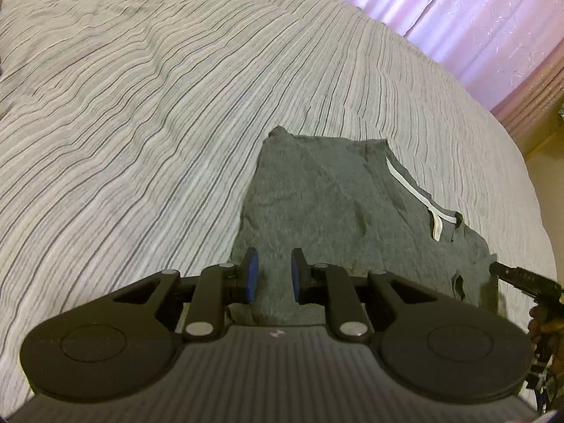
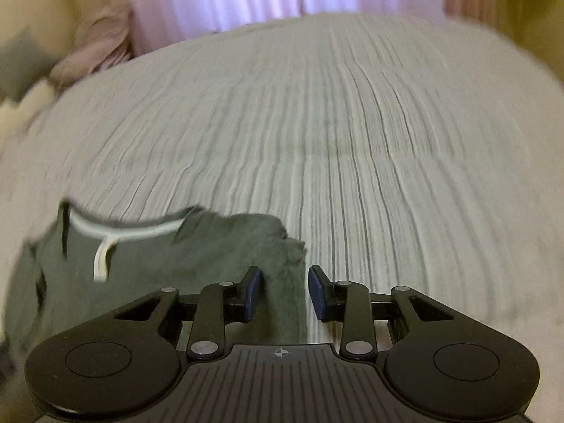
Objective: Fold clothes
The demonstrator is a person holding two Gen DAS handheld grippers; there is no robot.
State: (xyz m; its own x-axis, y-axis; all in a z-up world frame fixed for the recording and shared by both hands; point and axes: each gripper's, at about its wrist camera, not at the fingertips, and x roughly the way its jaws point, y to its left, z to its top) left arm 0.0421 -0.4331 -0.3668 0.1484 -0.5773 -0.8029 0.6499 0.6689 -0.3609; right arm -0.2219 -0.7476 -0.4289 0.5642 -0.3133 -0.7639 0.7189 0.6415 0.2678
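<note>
Bed [image 1: 141, 105], striped cover; pink curtains [image 1: 476, 17] beyond. Grey garment [image 1: 317, 194] under both grippers' parted, empty jaws. Right view blurred.

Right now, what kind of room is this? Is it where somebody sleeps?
Most likely a bedroom. A wide bed with a striped cover fills both views, pink curtains hang behind it, and a grey garment lies on the cover.

Striped bed cover [image 1: 141, 112] under a flat grey garment [image 1: 317, 204].
</note>
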